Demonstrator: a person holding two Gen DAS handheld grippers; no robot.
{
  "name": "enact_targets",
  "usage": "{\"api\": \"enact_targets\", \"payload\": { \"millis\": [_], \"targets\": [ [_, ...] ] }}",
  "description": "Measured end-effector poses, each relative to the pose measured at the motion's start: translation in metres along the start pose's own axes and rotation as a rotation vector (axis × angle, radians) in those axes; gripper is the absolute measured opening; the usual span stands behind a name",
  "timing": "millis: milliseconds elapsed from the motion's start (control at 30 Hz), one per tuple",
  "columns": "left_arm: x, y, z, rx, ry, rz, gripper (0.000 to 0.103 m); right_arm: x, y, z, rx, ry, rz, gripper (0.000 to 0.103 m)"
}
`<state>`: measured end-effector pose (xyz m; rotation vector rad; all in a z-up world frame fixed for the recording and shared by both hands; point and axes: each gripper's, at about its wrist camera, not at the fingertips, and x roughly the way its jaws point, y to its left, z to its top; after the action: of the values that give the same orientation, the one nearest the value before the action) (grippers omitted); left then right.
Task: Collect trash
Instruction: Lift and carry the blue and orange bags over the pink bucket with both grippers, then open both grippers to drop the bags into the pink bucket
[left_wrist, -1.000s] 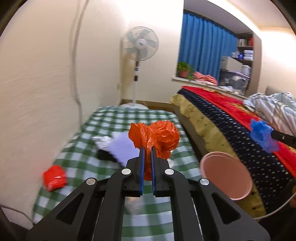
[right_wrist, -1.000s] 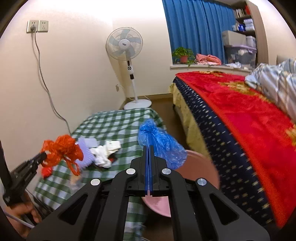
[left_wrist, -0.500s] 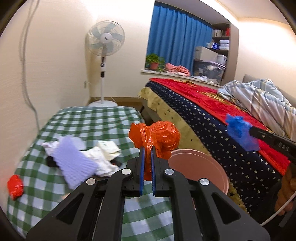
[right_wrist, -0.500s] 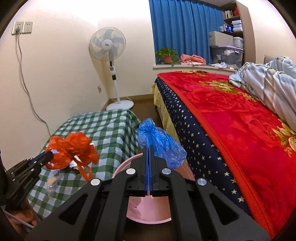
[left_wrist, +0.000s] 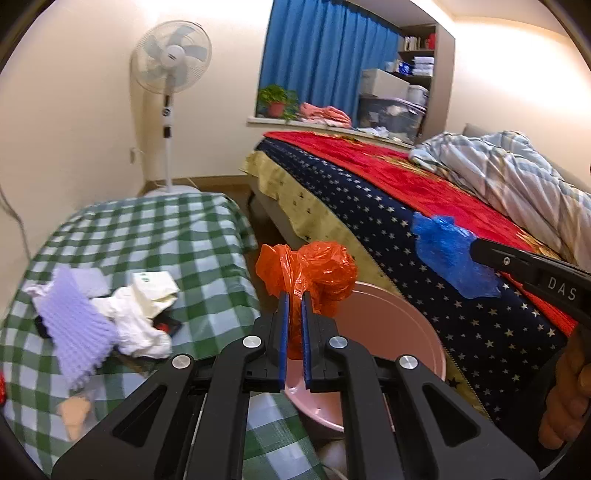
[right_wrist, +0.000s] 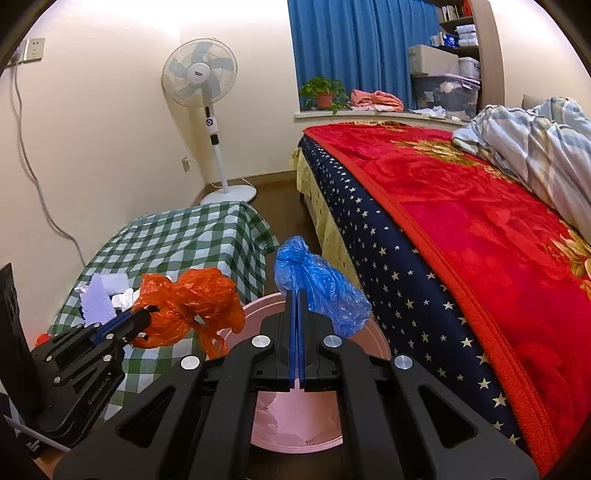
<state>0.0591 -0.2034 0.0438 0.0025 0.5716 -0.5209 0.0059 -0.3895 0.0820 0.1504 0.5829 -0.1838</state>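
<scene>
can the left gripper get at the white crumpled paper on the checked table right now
Probably not as things stand: the left gripper is shut on the orange bag, so its jaws are taken. The white crumpled paper lies uncovered on the table, otherwise reachable.

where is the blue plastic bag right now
The blue plastic bag is pinched in the right claw, held above the pink bin beside the bed, with the orange bag to its left.

green-checked worktop (left_wrist: 177, 236) carries a purple knitted cloth (left_wrist: 74, 328) and crumpled white paper (left_wrist: 140, 325); pink basin (left_wrist: 399, 343) sits on the floor.
</scene>
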Motion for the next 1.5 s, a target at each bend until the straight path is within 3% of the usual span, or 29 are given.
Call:
{"api": "enact_targets", "payload": {
  "millis": [100,133,167,633,1000,1267,1500],
  "targets": [
    [0.009,-0.001,-0.001,0.006,0.023,-0.049,0.016,0.003,-0.003,0.001,0.023,0.013,-0.019,0.021],
    [0.009,0.001,-0.001,0.004,0.022,-0.054,0.029,0.004,-0.004,0.001,0.029,0.014,-0.024,0.043],
    [0.008,0.002,-0.001,0.001,0.017,-0.048,0.034,0.003,-0.004,0.001,0.033,0.007,-0.035,0.056],
    [-0.047,0.046,-0.015,-0.042,-0.022,0.073,0.034,-0.013,0.008,0.0,-0.009,-0.038,-0.008,0.055],
    [-0.096,0.099,-0.038,-0.115,-0.043,0.206,0.034,-0.033,0.044,0.003,-0.064,-0.111,0.096,0.052],
    [-0.108,0.132,-0.058,-0.162,-0.056,0.302,0.034,-0.018,0.092,0.008,-0.089,-0.106,0.24,0.03],
    [-0.093,0.155,-0.08,-0.223,-0.022,0.368,0.034,0.018,0.126,0.0,-0.093,-0.092,0.31,0.028]
  ]
}}
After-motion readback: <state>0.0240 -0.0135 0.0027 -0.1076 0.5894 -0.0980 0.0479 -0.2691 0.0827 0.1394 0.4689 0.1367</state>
